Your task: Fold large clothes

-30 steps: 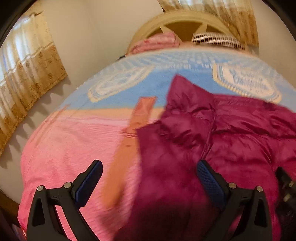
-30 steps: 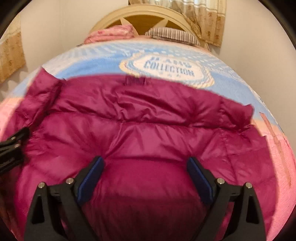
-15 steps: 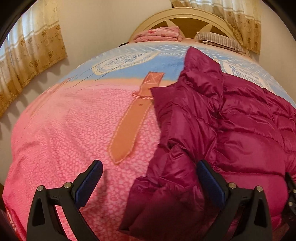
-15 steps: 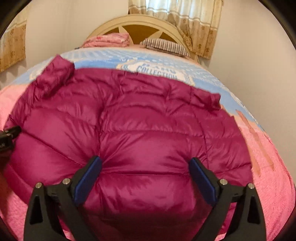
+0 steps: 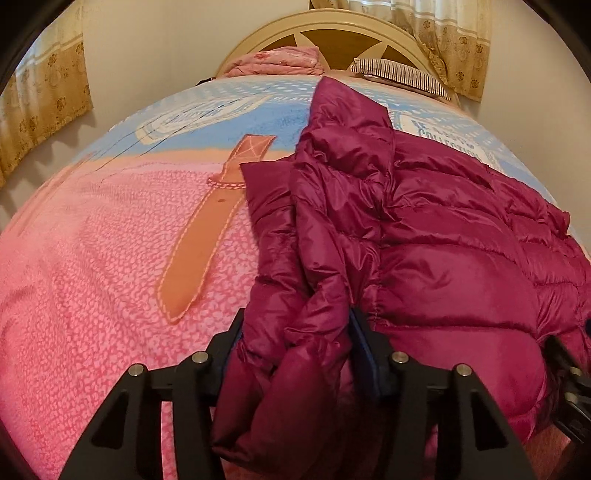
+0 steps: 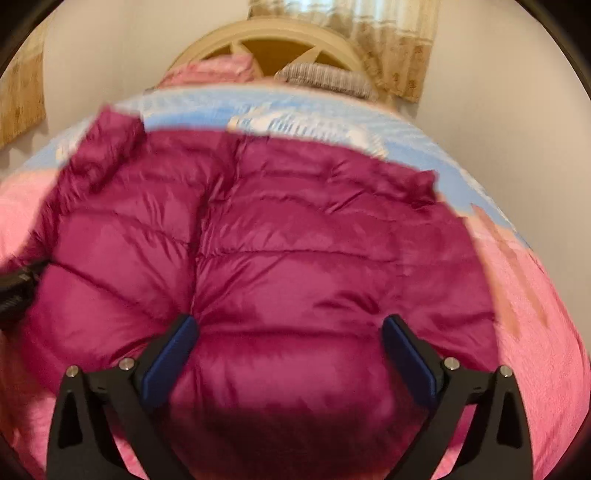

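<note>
A magenta puffer jacket (image 5: pixel 443 236) lies spread on the bed, its left sleeve bunched along its left side. My left gripper (image 5: pixel 295 343) is shut on the near end of that sleeve, fabric filling the gap between the blue pads. In the right wrist view the jacket (image 6: pixel 280 251) fills the middle. My right gripper (image 6: pixel 288 354) is open and empty, jaws wide apart just above the jacket's near hem. The left gripper shows as a black shape at the left edge (image 6: pixel 14 284), and the right gripper at the right edge of the left wrist view (image 5: pixel 569 387).
The bed cover (image 5: pixel 92 277) is pink near me and blue farther off, with a printed orange strap (image 5: pixel 207 229). A folded pink blanket (image 5: pixel 277 61) and a striped pillow (image 5: pixel 399 74) lie by the cream headboard (image 5: pixel 332 29). Curtains (image 5: pixel 40 96) hang on both sides.
My left gripper has closed on the jacket's left sleeve; it was open before. The right gripper has stayed open over the hem, with its view shifting and blurring.
</note>
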`<state>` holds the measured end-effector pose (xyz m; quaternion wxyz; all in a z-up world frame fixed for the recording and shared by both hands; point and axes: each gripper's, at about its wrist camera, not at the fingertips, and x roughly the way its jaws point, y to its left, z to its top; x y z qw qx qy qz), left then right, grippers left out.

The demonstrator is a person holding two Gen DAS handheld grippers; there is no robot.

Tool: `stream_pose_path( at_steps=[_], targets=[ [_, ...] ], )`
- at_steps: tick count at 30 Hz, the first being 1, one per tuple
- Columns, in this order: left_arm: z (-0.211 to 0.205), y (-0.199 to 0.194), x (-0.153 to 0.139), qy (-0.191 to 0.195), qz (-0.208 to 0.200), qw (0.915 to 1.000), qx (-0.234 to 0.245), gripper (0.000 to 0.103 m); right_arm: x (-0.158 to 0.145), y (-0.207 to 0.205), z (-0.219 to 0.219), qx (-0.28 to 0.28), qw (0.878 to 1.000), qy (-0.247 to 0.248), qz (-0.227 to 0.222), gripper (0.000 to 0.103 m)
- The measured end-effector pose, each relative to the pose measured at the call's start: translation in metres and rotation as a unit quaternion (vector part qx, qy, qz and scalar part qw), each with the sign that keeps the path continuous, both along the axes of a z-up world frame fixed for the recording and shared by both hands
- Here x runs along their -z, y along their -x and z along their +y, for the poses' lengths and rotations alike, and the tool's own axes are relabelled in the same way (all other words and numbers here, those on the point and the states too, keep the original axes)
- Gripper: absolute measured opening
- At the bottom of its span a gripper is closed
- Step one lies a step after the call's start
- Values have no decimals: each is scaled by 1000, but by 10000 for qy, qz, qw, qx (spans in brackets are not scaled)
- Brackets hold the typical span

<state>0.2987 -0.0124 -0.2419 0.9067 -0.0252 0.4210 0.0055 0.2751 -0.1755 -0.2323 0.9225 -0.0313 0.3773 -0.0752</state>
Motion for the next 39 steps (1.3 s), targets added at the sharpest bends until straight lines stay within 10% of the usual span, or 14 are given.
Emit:
stream_pose_path(
  at_steps=[8,15,39],
  targets=[
    [-1,6,5,46,-31,10000,31,55,25,14,20,-56,9992,377,105,102],
    [-7,15,-7,36,-135,9994,329,14,29,13,23,-98,9987,492,122,102],
    [75,50,-39,347,-372,9986,-156,11,26,16,59,-649,9911,1157,146,101]
  ],
)
